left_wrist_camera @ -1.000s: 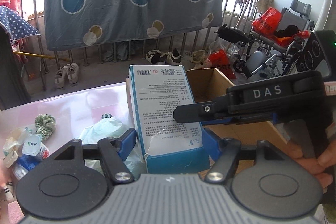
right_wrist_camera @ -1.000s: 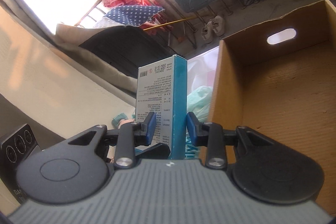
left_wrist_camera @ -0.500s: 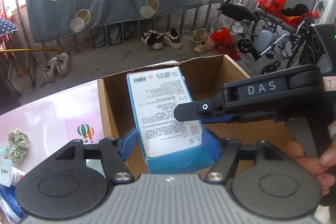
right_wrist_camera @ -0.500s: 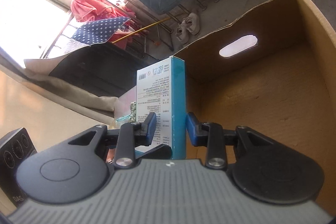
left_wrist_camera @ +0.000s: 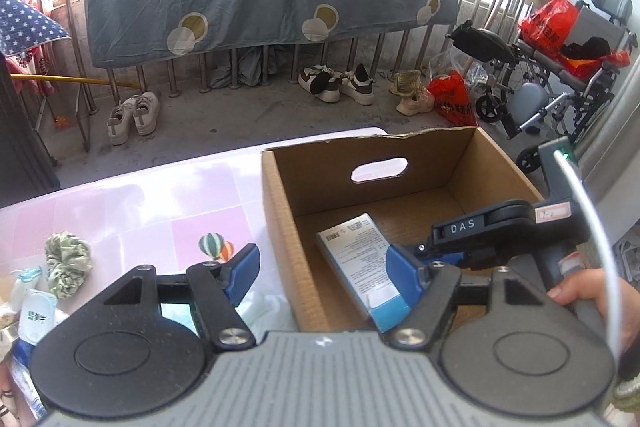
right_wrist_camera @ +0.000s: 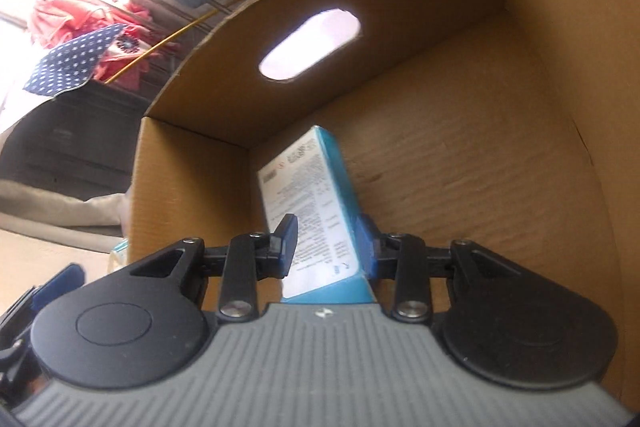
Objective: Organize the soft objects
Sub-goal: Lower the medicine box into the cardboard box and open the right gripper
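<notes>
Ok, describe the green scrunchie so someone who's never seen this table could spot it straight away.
Start at the open cardboard box on the pink tiled tablecloth, then look far to its left, past the printed hot-air balloon. The green scrunchie lies there. It is a ruffled ring of pale green fabric, unlike the smooth white packets beside it.

- Blue-and-white printed packet (left_wrist_camera: 362, 269): lies tilted on the floor of the cardboard box (left_wrist_camera: 280, 223), lower centre of frame.
- Green scrunchie (left_wrist_camera: 67, 263): crumpled on the pink surface (left_wrist_camera: 168, 203), far left.
</notes>
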The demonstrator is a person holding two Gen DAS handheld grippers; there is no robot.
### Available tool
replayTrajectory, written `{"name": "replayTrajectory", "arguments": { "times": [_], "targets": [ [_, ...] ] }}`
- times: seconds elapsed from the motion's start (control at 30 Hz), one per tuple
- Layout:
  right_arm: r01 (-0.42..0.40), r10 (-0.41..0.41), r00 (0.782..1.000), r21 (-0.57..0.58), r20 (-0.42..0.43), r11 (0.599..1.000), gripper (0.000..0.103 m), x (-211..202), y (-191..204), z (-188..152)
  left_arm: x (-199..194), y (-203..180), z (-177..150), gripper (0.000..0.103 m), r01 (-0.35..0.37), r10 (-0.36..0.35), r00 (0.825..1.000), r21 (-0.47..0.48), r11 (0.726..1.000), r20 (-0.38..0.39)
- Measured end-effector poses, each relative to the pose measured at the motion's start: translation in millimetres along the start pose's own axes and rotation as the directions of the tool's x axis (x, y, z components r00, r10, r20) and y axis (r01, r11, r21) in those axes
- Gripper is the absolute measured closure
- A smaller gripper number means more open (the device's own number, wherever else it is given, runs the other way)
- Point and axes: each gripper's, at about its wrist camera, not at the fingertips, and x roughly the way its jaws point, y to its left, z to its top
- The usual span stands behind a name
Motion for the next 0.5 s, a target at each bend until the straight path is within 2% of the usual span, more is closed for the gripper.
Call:
{"name": "replayTrajectory", "arguments": {
  "times": [0.13,0.23,0.5],
  "targets": [
    [0.038,-0.037,0.998,0.010,-0.059,0.999,0.071,18,3,-4,-17,19,-6,0.031,-0.013,0.013,1.000,-0.022,1.000,0.023],
    [0.056,-0.054,0.993,0.017,-0.101,0.998,0.077,36,11,-6,-32,36,-16,0.031,-0.024,0.026,0.999,-0.046,0.999,0.028],
    [0.097,-0.097,0.993,0.003,-0.064,0.995,0.080,62,44,-2,-68,84,-50,0.031,-0.077,0.082,0.996,-0.109,0.991,0.045]
  ]
}}
